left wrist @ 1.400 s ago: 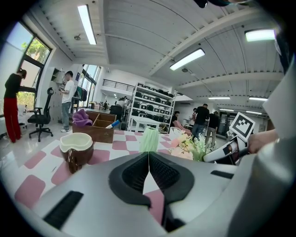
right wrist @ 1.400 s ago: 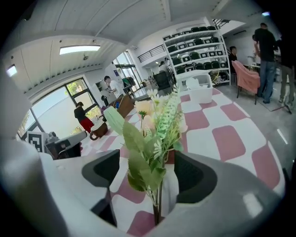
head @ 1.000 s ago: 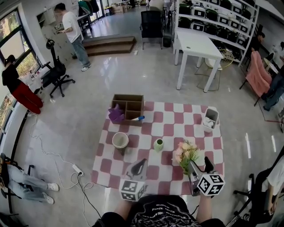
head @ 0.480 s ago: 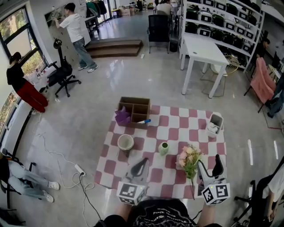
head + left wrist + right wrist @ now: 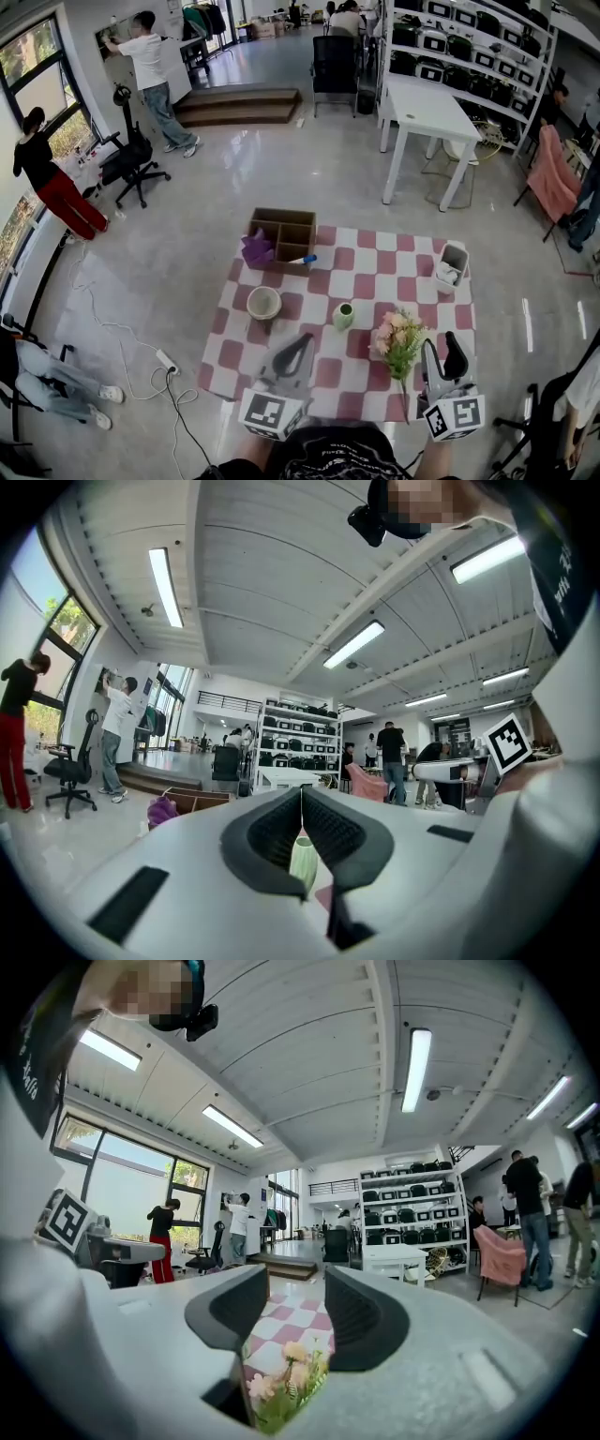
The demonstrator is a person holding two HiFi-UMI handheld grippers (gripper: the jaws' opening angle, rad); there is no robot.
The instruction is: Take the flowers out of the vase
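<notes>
The bouquet of pink flowers (image 5: 397,336) with green leaves lies on the red-and-white checked cloth (image 5: 375,272), its stem pointing toward me. The small green vase (image 5: 343,316) stands upright to its left, with no flowers in it. My right gripper (image 5: 442,345) hangs just right of the bouquet. Its jaws are closing, still apart, with nothing between the pads. In the right gripper view the flowers (image 5: 286,1382) show low, below the right gripper (image 5: 295,1288). My left gripper (image 5: 302,341) is shut and holds nothing. In the left gripper view the vase (image 5: 303,862) shows beyond the left gripper (image 5: 301,794).
A brown divided box (image 5: 281,230) with a purple thing (image 5: 255,249) beside it sits at the cloth's far edge. A white bowl (image 5: 263,303) stands at the left and a small white bin (image 5: 448,263) at the right. Beyond are a white table (image 5: 427,103), shelves and several people.
Both grippers have risen toward the camera. The right gripper has come away to the right of the bouquet, and its jaws now stand narrower than half a second ago.
</notes>
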